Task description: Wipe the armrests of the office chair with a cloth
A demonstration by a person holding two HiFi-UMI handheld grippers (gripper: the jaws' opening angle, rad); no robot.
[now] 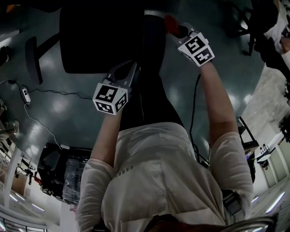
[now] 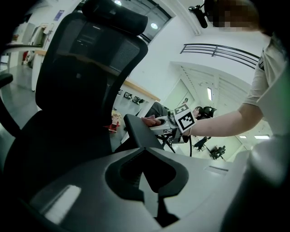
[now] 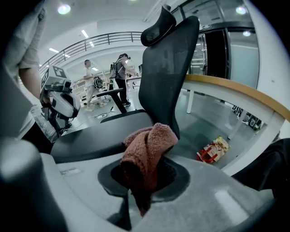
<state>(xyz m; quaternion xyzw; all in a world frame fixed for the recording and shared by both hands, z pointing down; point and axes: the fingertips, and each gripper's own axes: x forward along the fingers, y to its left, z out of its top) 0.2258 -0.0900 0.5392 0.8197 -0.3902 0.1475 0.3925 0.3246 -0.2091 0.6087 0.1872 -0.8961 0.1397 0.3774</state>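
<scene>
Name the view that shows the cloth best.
Right gripper view: the cloth fills the centre, clamped in the jaws. Left gripper view shows only a distant pink edge at the armrest; head view, a small red patch.

This is a large open office or lab hall. The floor (image 1: 59,106) is smooth, grey and shiny, and a cable (image 1: 68,94) lies on it. A black office chair (image 3: 167,68) stands beside a long desk (image 3: 235,93) with a wooden edge. A gallery railing (image 3: 104,38) runs above, under round ceiling lights (image 3: 63,9). People (image 3: 122,68) stand at far tables.
</scene>
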